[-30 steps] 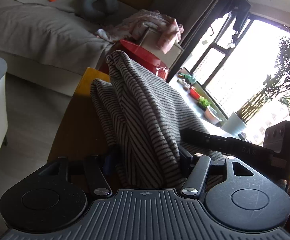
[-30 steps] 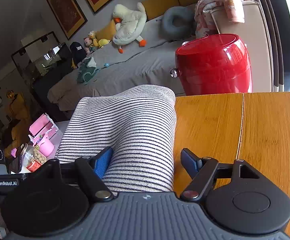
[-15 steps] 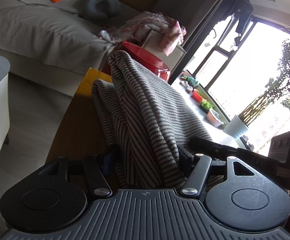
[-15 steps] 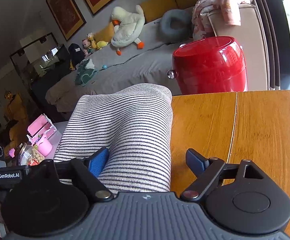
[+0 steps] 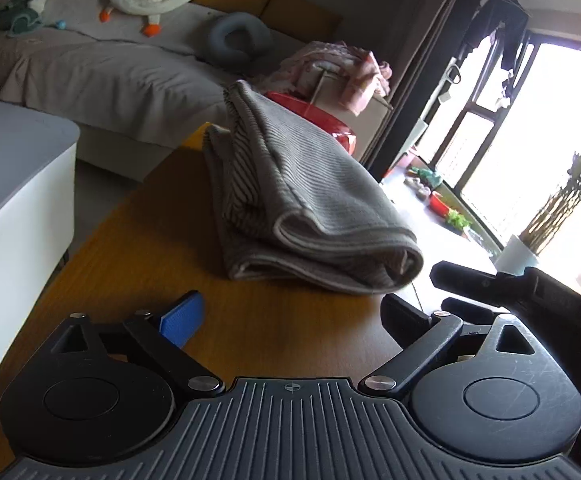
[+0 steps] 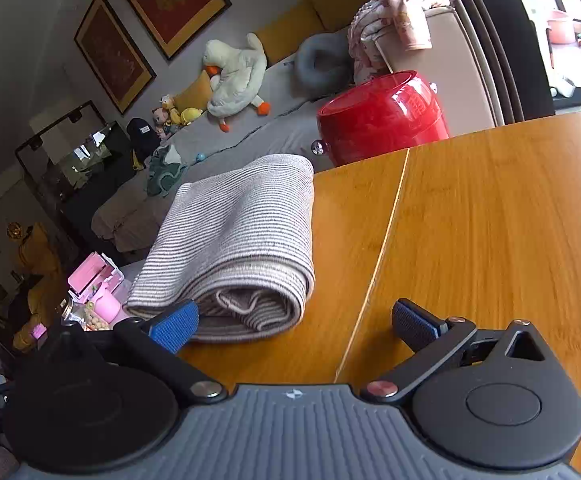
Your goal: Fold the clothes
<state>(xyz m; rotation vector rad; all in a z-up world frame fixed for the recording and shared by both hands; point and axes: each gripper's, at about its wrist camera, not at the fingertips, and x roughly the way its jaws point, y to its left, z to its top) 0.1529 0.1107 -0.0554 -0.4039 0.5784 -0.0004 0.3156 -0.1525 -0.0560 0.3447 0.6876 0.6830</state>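
A grey striped garment point(image 5: 302, 200) lies folded in a thick bundle on the wooden table point(image 5: 138, 256). My left gripper point(image 5: 290, 312) sits just short of the bundle's near end, its jaws opening wide with nothing between them. In the right wrist view the same striped garment point(image 6: 242, 240) rests at the table's left edge. My right gripper point(image 6: 294, 320) is drawn back from it, jaws opening; the blue left pad point(image 6: 174, 326) stands in front of the garment's near end, apart from it. The right gripper's black body shows at the right in the left wrist view.
A red round container point(image 6: 382, 116) stands beyond the table's far edge beside a sofa point(image 5: 90, 68) with soft toys and a neck pillow. Pink clothes point(image 6: 398, 20) are draped on the sofa arm. A white cabinet point(image 5: 14, 184) is to the left. The table point(image 6: 490, 220) stretches bare to the right.
Both grippers let go of the striped garment and pulled back from it. The garment now lies folded on the table, further from both cameras.
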